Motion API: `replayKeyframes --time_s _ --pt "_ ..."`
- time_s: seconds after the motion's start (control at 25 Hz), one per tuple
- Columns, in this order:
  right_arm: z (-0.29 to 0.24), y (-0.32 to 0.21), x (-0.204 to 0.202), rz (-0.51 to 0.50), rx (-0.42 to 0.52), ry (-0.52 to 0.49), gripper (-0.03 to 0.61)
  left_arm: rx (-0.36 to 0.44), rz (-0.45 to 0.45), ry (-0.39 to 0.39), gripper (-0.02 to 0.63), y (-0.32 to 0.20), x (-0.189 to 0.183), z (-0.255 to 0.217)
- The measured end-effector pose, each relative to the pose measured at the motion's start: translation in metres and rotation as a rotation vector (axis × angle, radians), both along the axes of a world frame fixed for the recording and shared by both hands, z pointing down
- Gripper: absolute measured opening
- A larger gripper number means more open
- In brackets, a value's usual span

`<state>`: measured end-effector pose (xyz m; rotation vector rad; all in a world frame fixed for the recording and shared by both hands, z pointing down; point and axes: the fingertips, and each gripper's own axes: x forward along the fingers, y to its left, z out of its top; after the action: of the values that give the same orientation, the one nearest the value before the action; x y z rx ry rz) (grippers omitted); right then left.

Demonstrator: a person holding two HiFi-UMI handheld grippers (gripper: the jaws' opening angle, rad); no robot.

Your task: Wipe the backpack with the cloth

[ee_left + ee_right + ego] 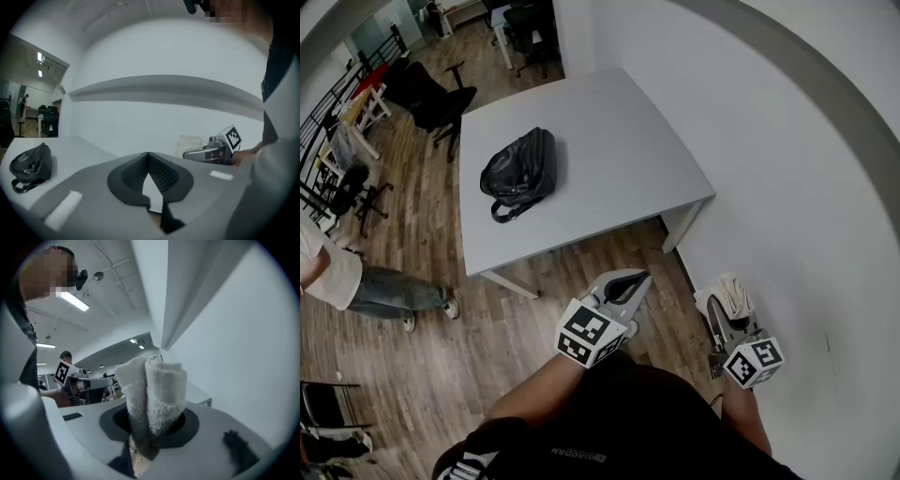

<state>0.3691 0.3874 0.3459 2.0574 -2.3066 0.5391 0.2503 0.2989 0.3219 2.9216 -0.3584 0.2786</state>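
A black backpack (pixel 520 172) lies on the left part of a grey table (pixel 609 131), far ahead of both grippers; in the left gripper view the backpack (pixel 31 165) lies at the left edge. My left gripper (pixel 628 282) hangs over the wooden floor, short of the table's near edge, jaws shut with nothing between them (pixel 149 157). My right gripper (pixel 729 298) is beside the white wall, shut on a folded white cloth (pixel 732 293). The cloth (pixel 152 390) stands up out of the jaws in the right gripper view.
A white wall (pixel 806 187) runs along the right of the table. Black office chairs (pixel 431 98) stand beyond the table's far left corner. A person in a white top (pixel 337 272) stands on the wooden floor (pixel 487 319) at the left.
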Motion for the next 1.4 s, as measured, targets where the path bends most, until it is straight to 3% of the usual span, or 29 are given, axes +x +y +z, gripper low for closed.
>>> replayKeyframes --time_s 0.52,1.0,1.4 --pt "0.007 0.006 -0.105 -0.287 0.002 0.01 0.101 -0.026 -0.3 -0.007 0.006 0.047 -0.132 0.025" --pt "0.02 0.029 -0.123 -0.349 0.007 -0.028 0.101 -0.009 -0.376 -0.027 0.006 0.07 -0.151 0.02" --pt "0.028 0.035 -0.157 -0.432 0.027 -0.059 0.101 -0.015 -0.489 -0.081 0.006 0.087 -0.195 0.031"
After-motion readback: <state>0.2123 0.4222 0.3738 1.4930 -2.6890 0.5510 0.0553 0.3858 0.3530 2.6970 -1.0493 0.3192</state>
